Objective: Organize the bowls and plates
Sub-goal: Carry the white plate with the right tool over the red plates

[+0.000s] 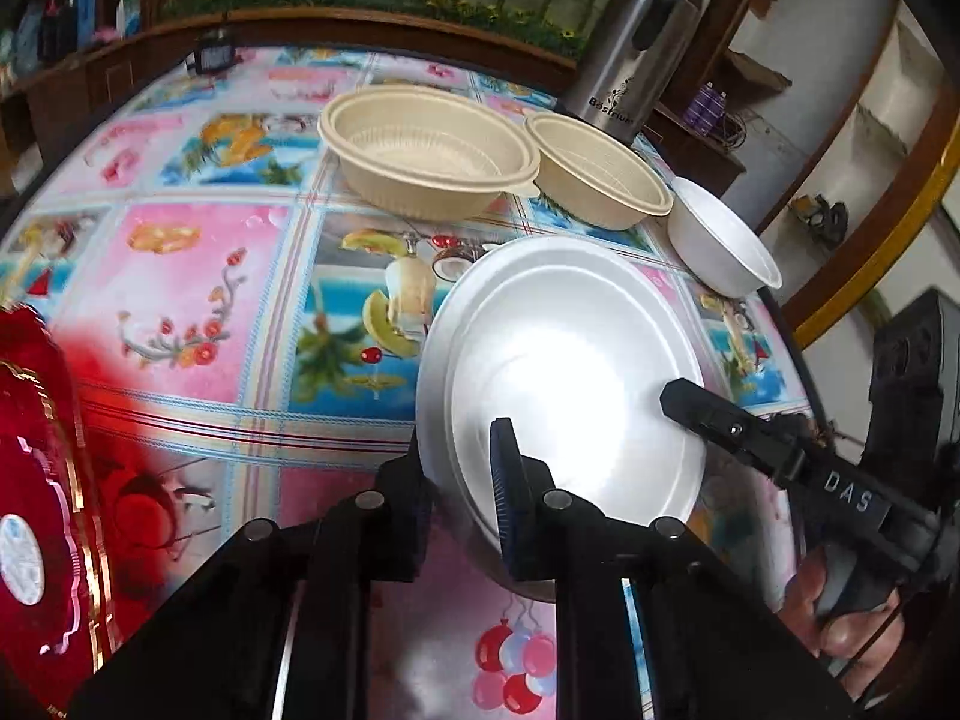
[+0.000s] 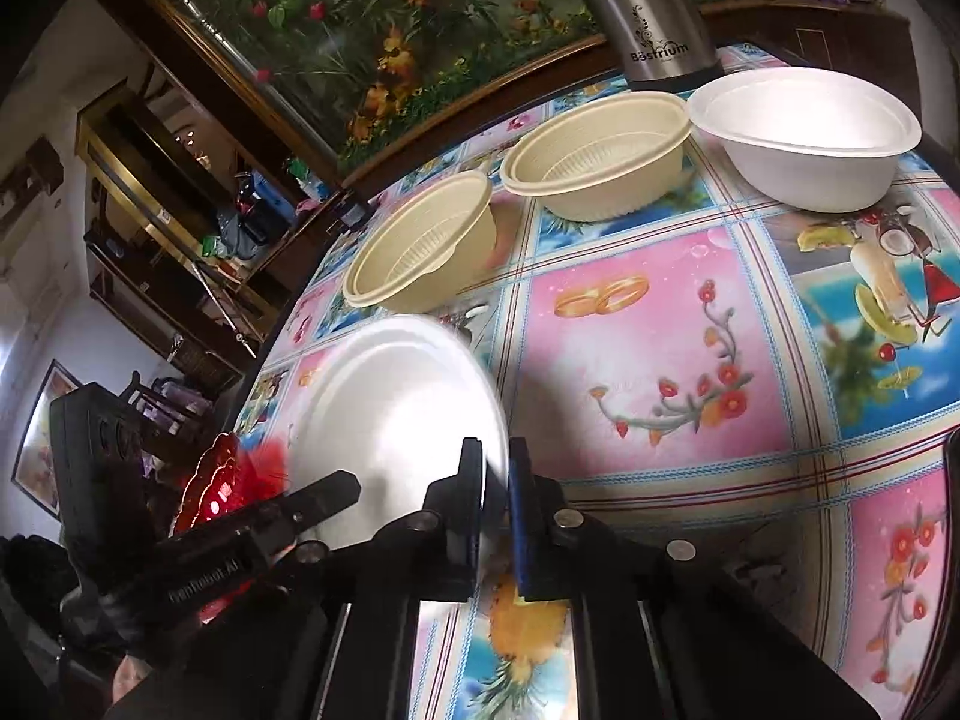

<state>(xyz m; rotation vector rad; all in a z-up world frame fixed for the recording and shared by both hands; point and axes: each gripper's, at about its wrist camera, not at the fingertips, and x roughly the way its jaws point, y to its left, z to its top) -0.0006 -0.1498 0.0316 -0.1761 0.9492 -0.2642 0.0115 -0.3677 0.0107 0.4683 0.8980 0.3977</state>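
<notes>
Both tools are clamped on the white plates – left tool, right tool – but the tan bowls and white bowl sit apart, not stacked yet.

We count two beige bowls, one white bowl, two stacked white plates, one red plate, one steel flask.
</notes>
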